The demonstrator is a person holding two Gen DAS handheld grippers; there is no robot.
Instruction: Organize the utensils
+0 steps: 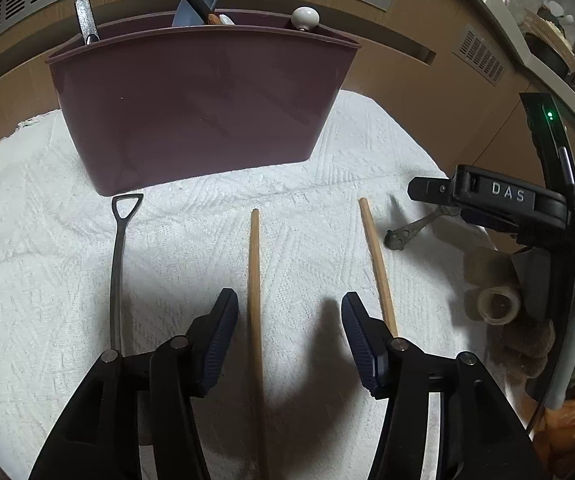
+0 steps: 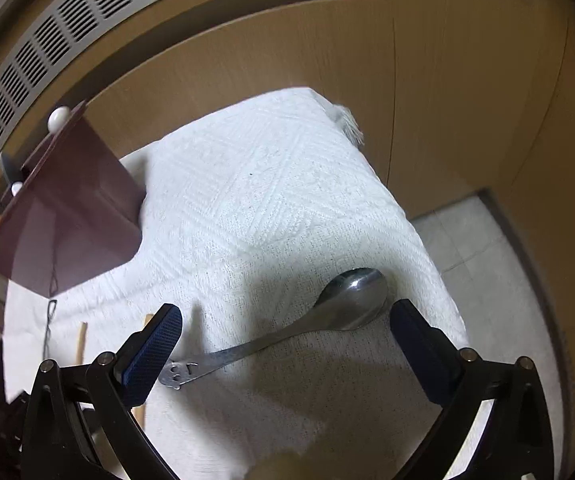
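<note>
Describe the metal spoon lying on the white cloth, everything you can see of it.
The spoon is shiny grey metal with an oval bowl and a slim handle that ends in a flat cut-out tab. It lies flat on the white cloth, bowl toward the cloth's right edge, handle running down-left. The open right gripper hangs over it, the spoon between its fingers; whether the left pad touches the tab is unclear. In the left wrist view only the tab end shows, right of the two wooden sticks.

The white cloth (image 1: 215,240) lies bare between the two chopsticks (image 1: 254,304), leaving a lane up to the maroon bin (image 1: 195,112). That bin blocks the far side (utensils poke above its rim), and right of it the cloth (image 2: 271,184) is open as far as the spoon (image 2: 327,312).
</note>
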